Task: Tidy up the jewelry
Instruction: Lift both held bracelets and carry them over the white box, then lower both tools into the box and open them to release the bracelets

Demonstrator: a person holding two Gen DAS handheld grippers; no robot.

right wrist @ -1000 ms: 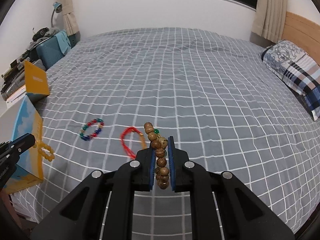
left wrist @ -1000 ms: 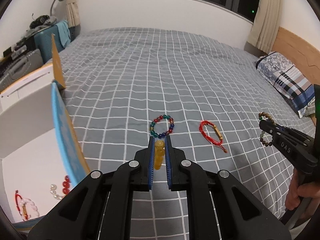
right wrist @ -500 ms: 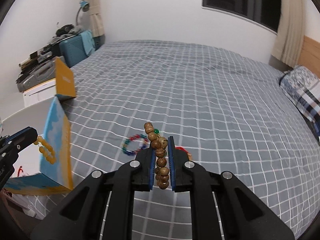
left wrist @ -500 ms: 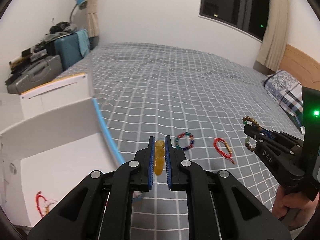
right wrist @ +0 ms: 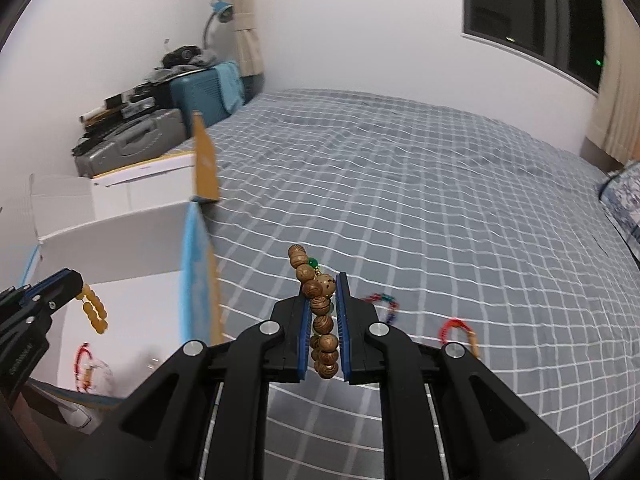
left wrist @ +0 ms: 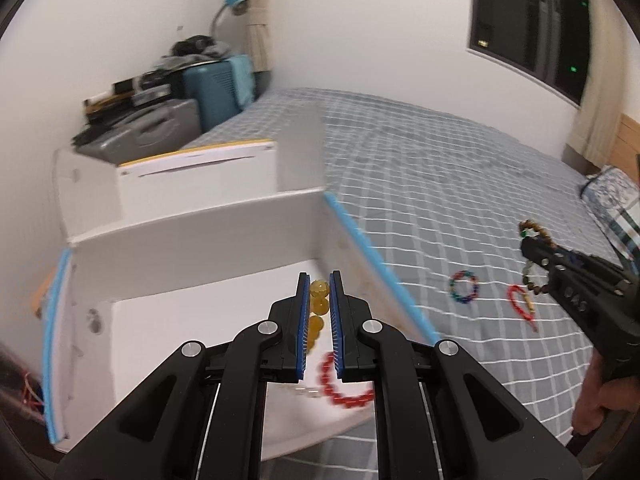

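Note:
My left gripper (left wrist: 319,280) is shut on a yellow bead bracelet (left wrist: 319,304) and holds it over the open white box (left wrist: 200,240). The bracelet also hangs from that gripper in the right wrist view (right wrist: 94,312). A red bead bracelet (left wrist: 344,384) and a pearl piece (left wrist: 304,391) lie in the box. My right gripper (right wrist: 323,280) is shut on a brown wooden bead bracelet (right wrist: 320,312) above the bed, right of the box (right wrist: 120,236). A multicoloured bracelet (left wrist: 464,287) and a red cord bracelet (left wrist: 522,306) lie on the bedspread.
The grey checked bedspread (right wrist: 440,220) fills the view. The box has a blue-edged wall (right wrist: 196,276) and an orange flap (right wrist: 204,164). Suitcases and clutter (right wrist: 132,144) stand at the far left by a lamp (right wrist: 220,8). A pillow (left wrist: 612,196) lies far right.
Both grippers have swung left. My left gripper, with the yellow bracelet, has moved from beside the box wall to over the box's inside. The right gripper still holds the wooden bracelet.

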